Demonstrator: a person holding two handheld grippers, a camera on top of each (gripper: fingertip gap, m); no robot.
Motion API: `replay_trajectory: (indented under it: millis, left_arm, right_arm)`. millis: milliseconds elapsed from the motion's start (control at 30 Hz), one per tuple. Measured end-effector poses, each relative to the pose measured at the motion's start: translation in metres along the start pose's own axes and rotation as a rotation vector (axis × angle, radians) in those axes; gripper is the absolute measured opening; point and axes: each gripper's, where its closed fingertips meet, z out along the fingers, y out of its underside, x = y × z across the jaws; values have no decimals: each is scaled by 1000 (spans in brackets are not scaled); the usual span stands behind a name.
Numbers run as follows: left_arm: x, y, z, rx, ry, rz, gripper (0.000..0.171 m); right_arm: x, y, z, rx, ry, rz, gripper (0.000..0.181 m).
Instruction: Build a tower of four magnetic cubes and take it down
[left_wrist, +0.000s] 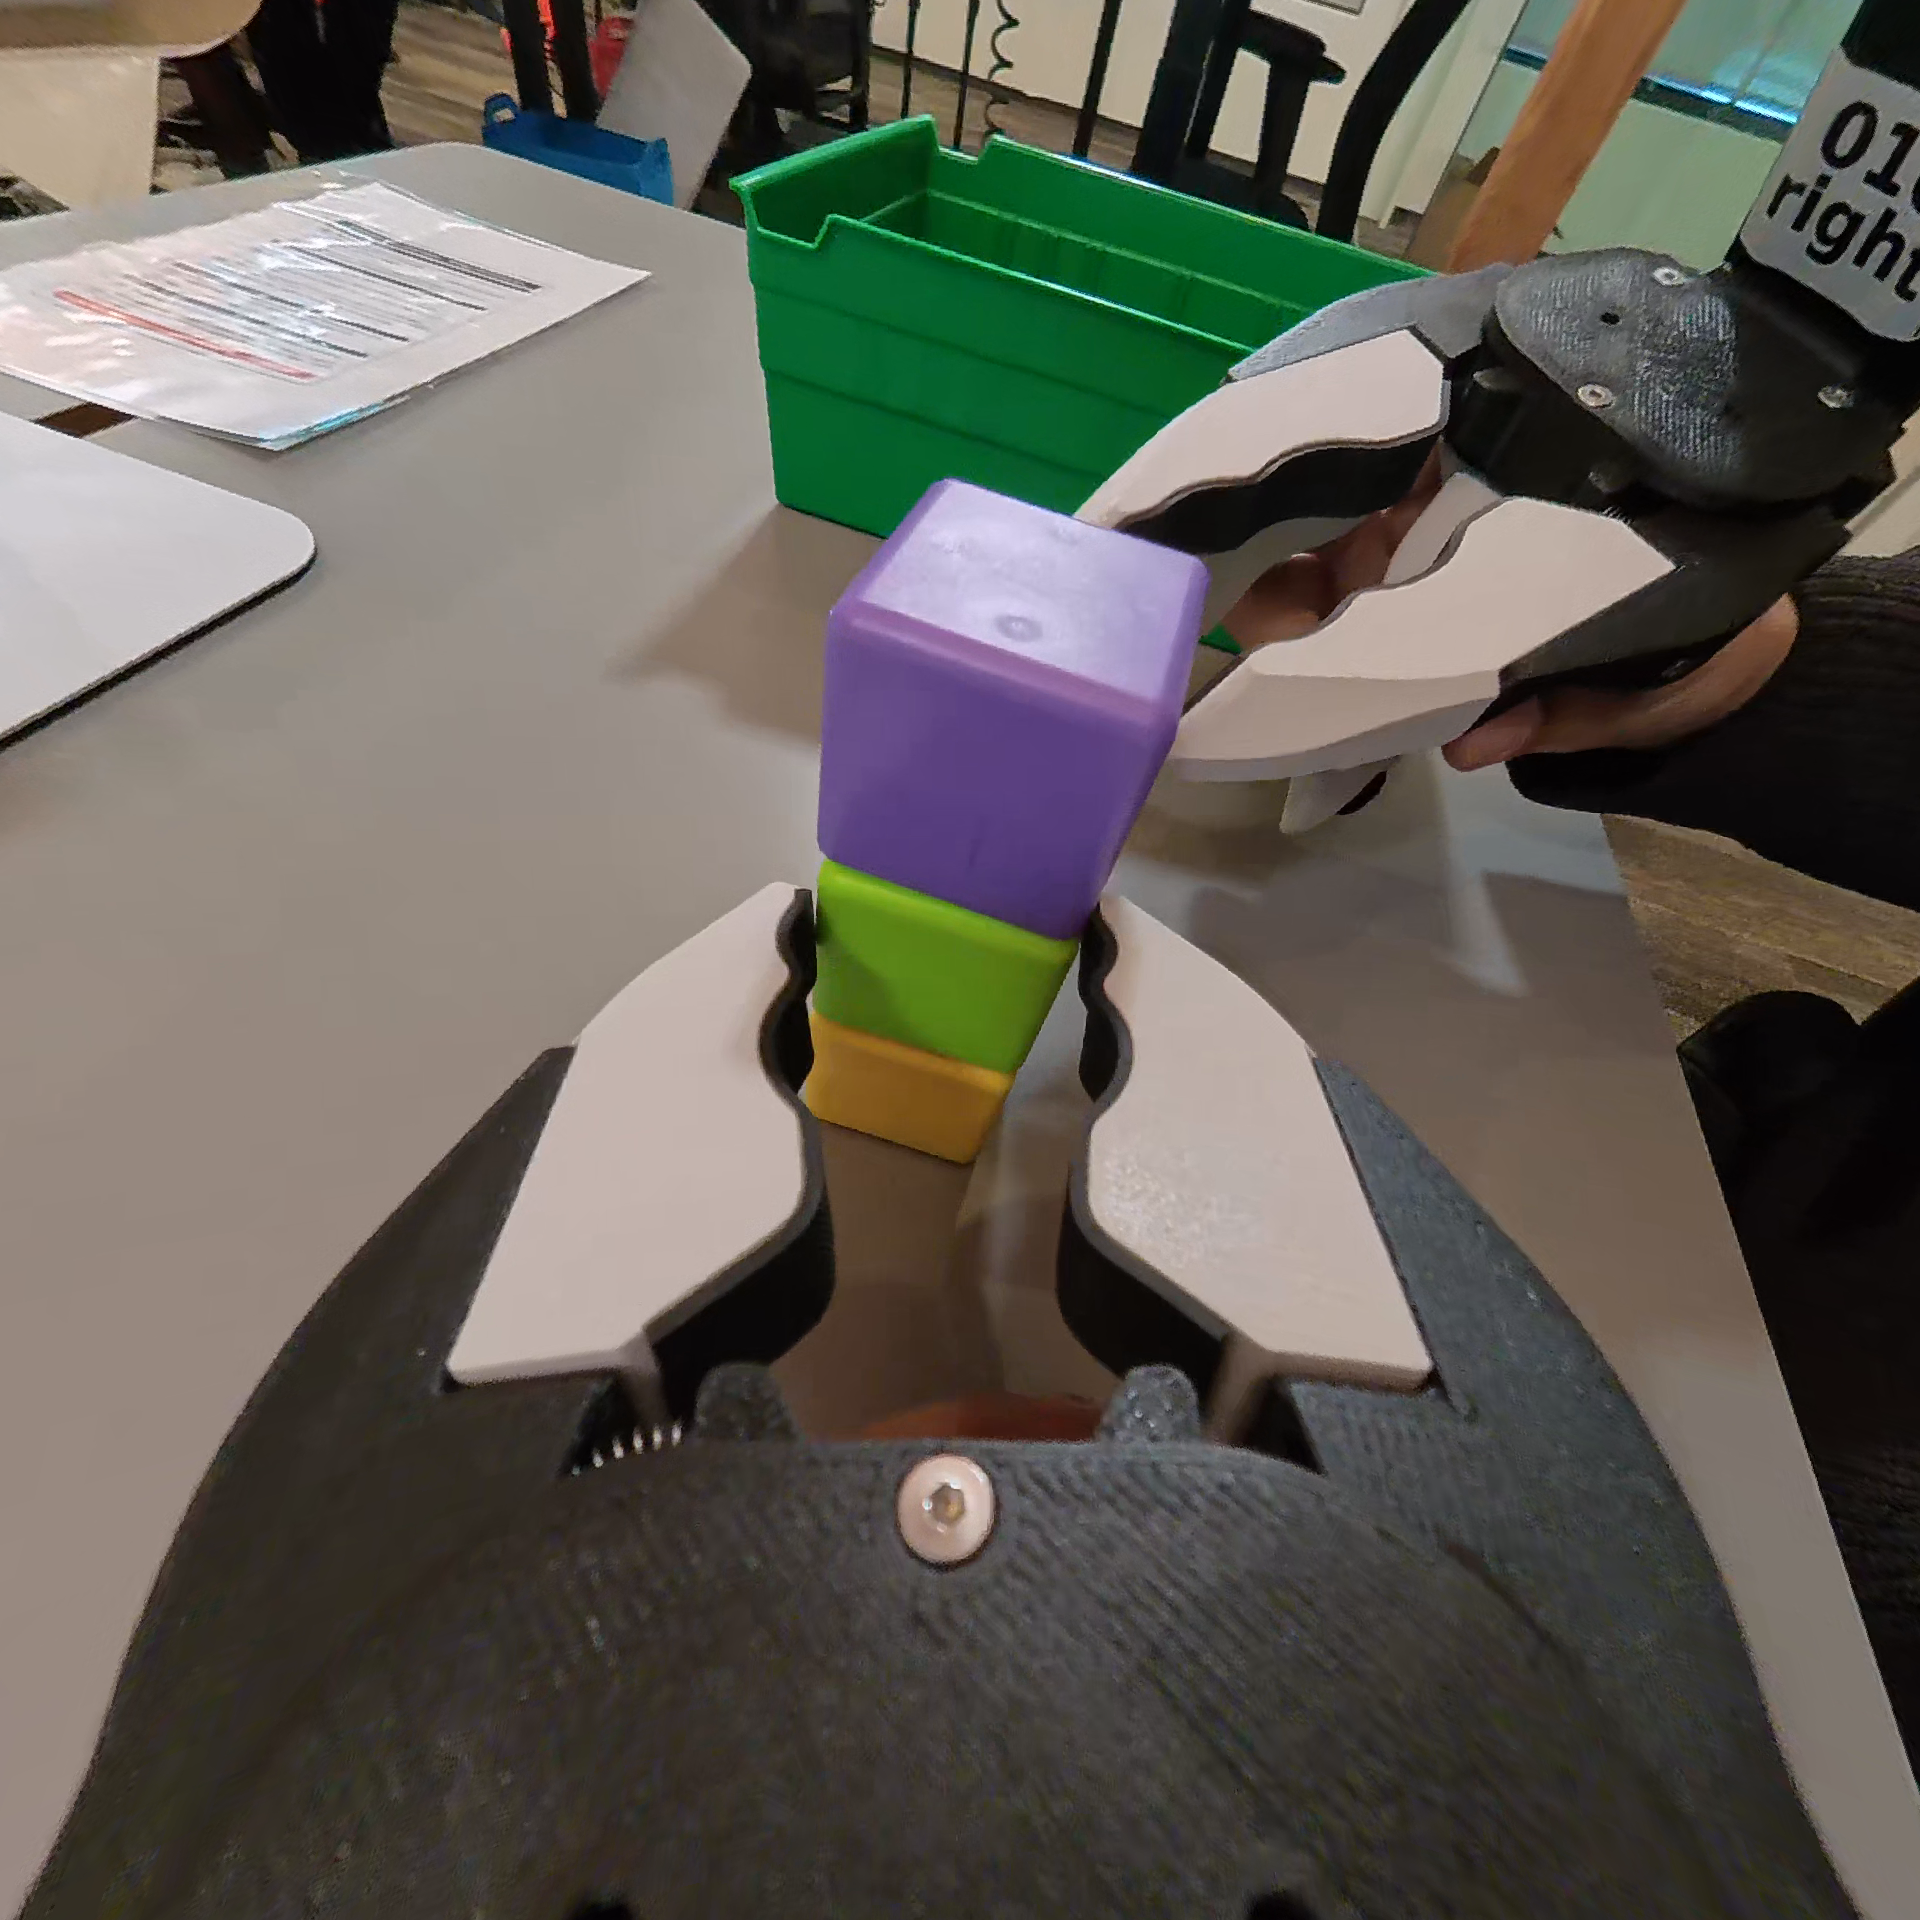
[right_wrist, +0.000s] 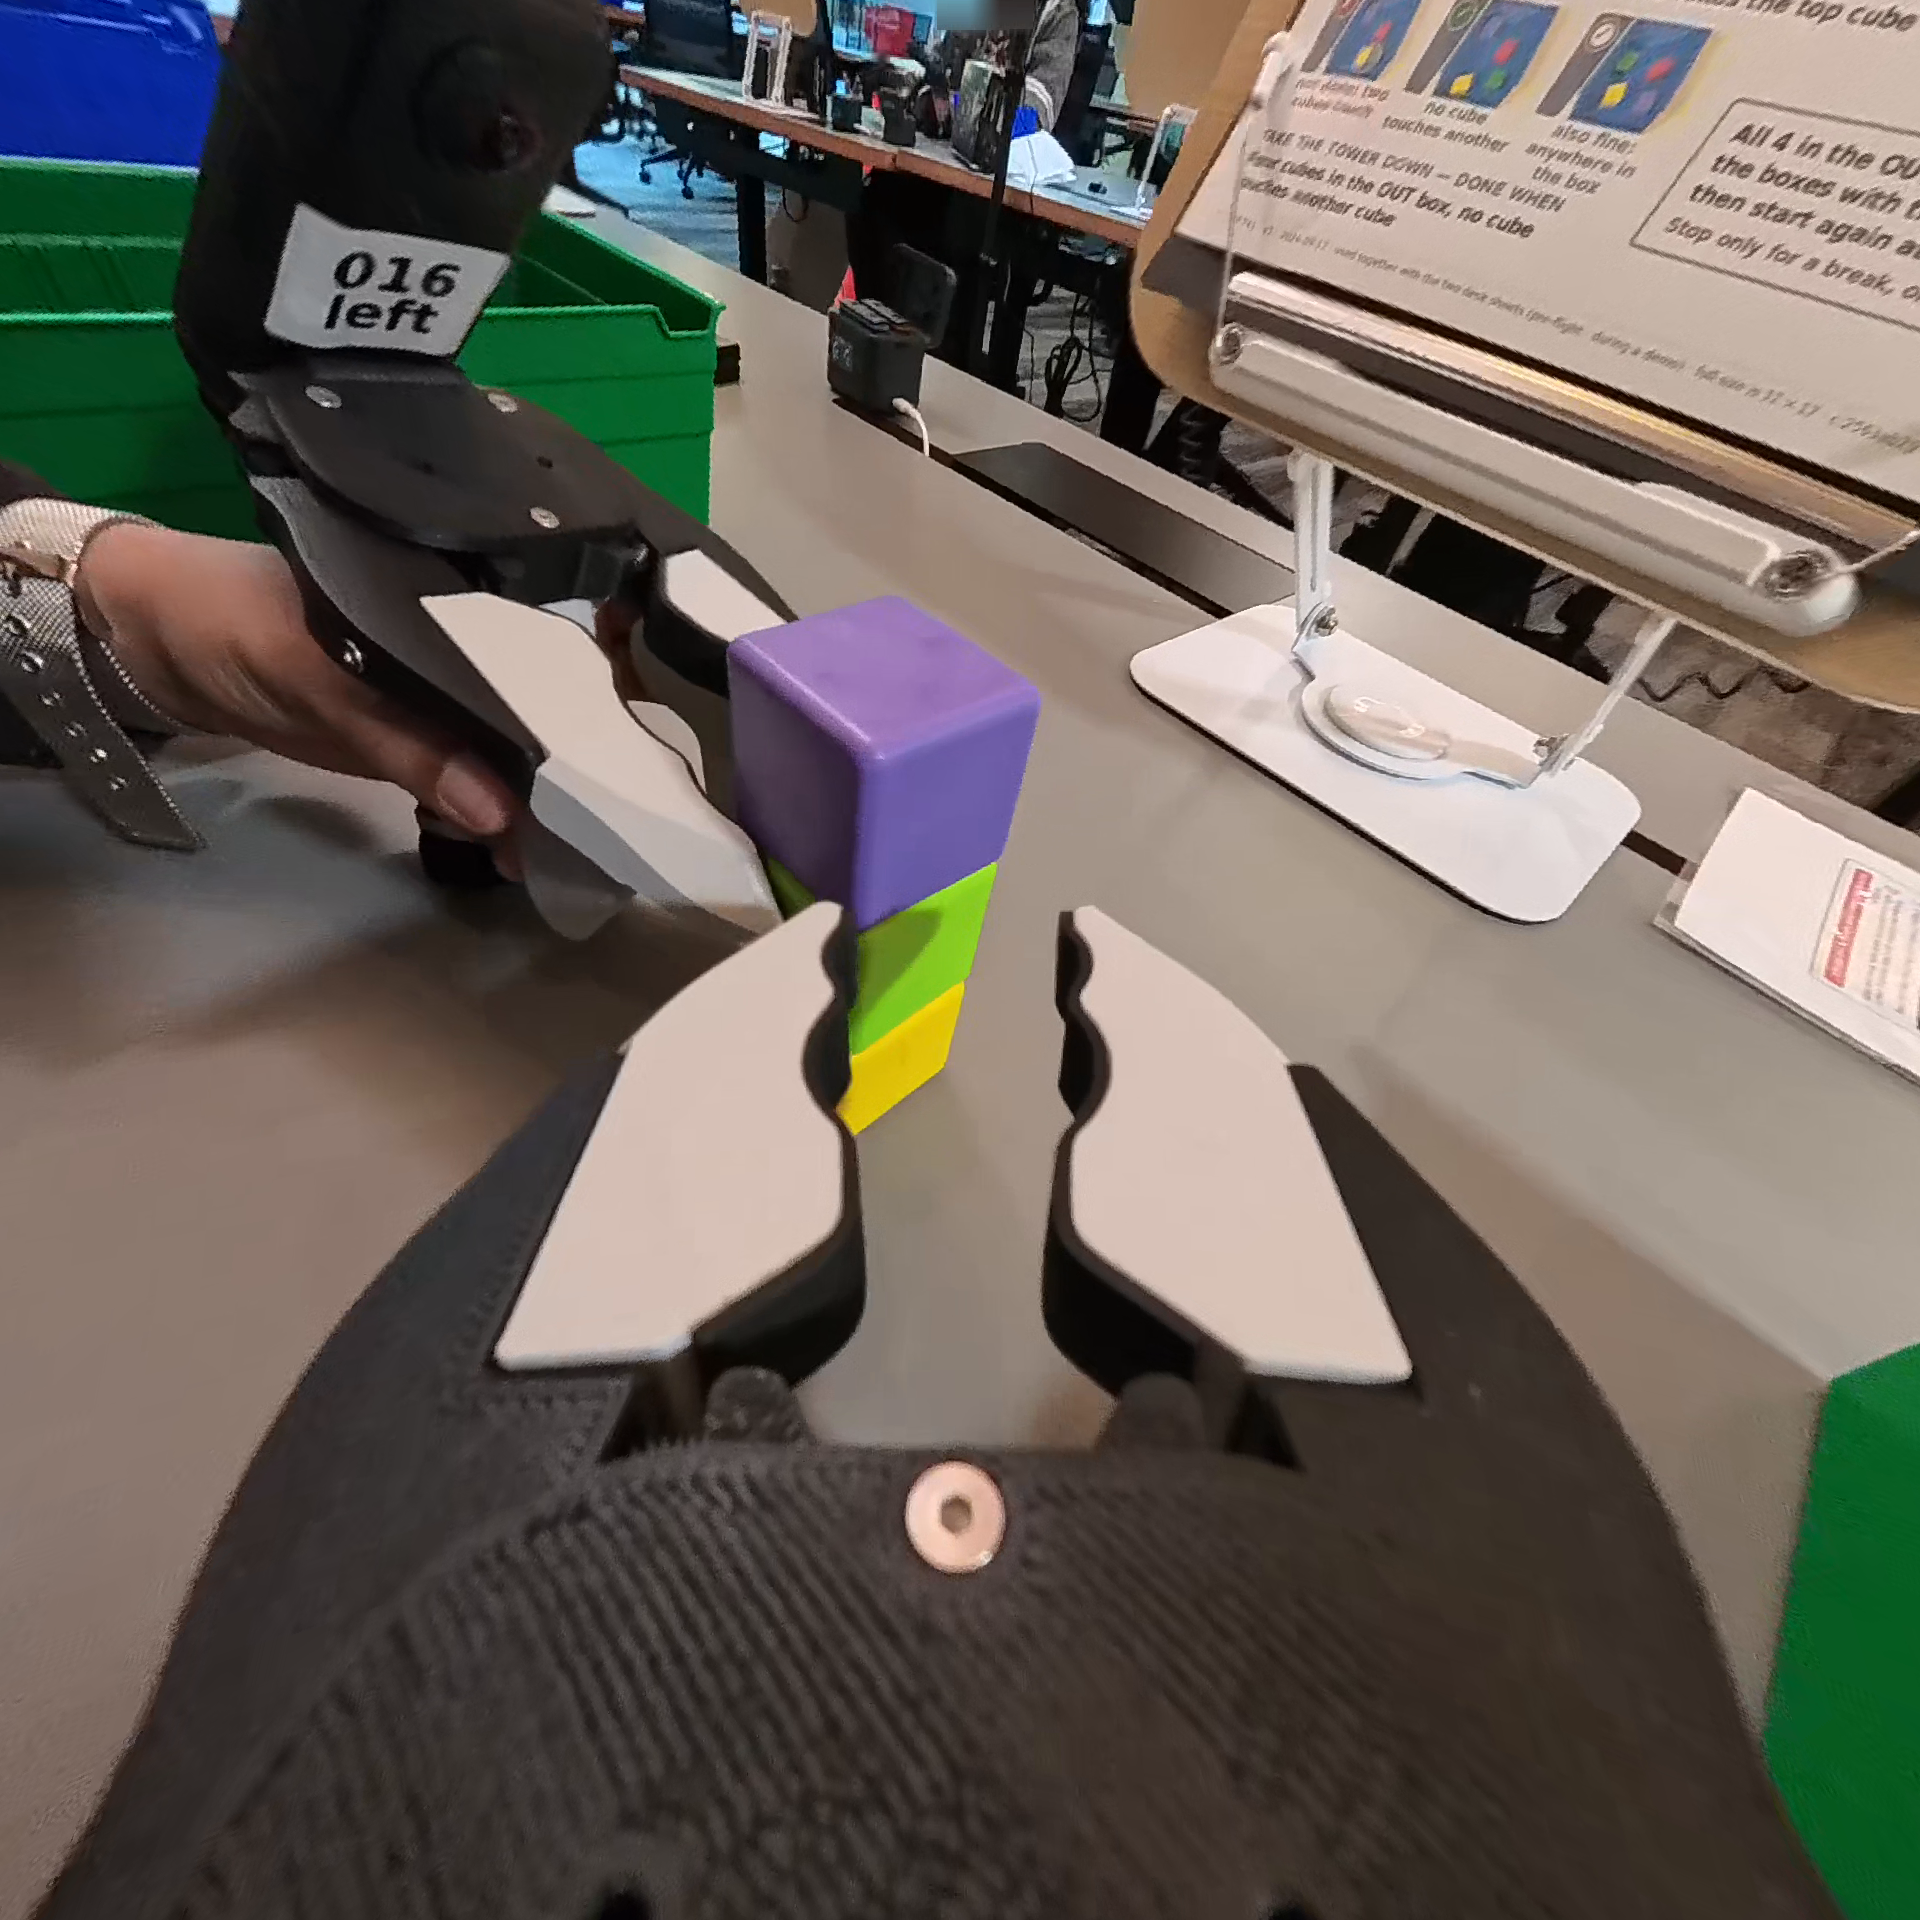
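Note:
A tower of three cubes stands on the grey table (left_wrist: 416, 831): a purple cube (left_wrist: 997, 707) on top, a green cube (left_wrist: 935, 977) in the middle, a yellow cube (left_wrist: 894, 1091) at the bottom. My left gripper (left_wrist: 945, 925) is shut on the green cube, one pad on each side. It comes in from the left in the right wrist view (right_wrist: 743, 769). My right gripper (right_wrist: 951, 935) is open and empty, just short of the tower (right_wrist: 883, 748). In the left wrist view the right gripper (left_wrist: 1138, 629) sits at the purple cube's right side, its upper finger at the cube's top edge.
A green bin (left_wrist: 935, 343) stands behind the tower, also at the left in the right wrist view (right_wrist: 582, 395). A white stand (right_wrist: 1403, 769) holds a clipboard with a printed sheet (right_wrist: 1558, 208). A laminated paper (left_wrist: 312, 301) lies far left. Another green object (right_wrist: 1860, 1610) sits at the right.

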Motion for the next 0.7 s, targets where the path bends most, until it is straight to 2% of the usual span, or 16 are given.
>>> replay_trajectory:
  millis: [700]
  left_arm:
    - [4, 3, -2, -18, 25, 50, 49]
  right_arm:
    - [-3, 3, 2, -25, -1, -15, 40]
